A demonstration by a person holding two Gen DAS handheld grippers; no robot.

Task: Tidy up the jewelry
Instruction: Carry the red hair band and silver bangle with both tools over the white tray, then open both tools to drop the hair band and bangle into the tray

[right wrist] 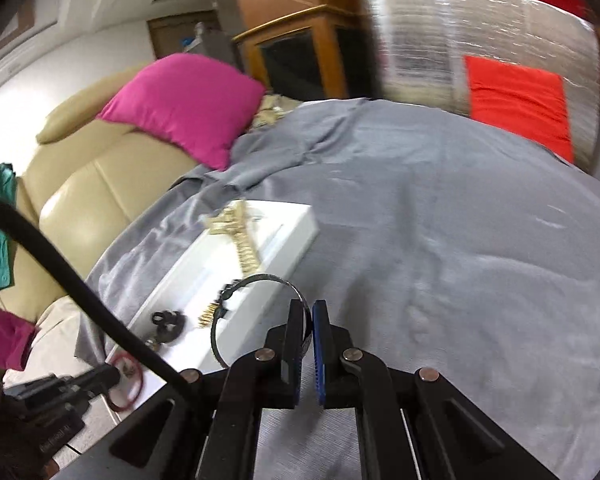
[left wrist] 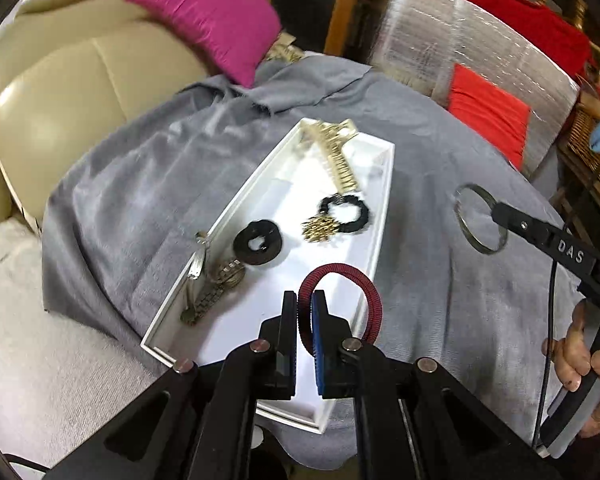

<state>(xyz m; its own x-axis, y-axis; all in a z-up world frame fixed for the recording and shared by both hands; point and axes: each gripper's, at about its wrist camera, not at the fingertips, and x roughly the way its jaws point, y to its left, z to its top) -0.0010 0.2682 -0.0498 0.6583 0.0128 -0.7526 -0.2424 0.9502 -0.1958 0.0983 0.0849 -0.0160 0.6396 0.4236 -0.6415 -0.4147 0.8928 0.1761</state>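
Low in the left wrist view, the left gripper [left wrist: 305, 316] is clenched on a red-and-black elastic band [left wrist: 364, 300] held over the near end of the white tray [left wrist: 384, 184]. At right, the right gripper [left wrist: 496, 210] grasps a thin metal bangle [left wrist: 474, 220] above the grey cloth [left wrist: 140, 184]. A watch [left wrist: 216, 280], black scrunchies [left wrist: 258, 242] and a gold clip [left wrist: 336, 156] already lie in the tray; these two pieces seem to be what remains.

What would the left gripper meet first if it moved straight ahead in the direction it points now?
Probably the bare floor of the white tray. The left gripper, shut on a red and black ring, points down over the tray's near part. The black scrunchie lies a little farther along, so depth is uncertain.
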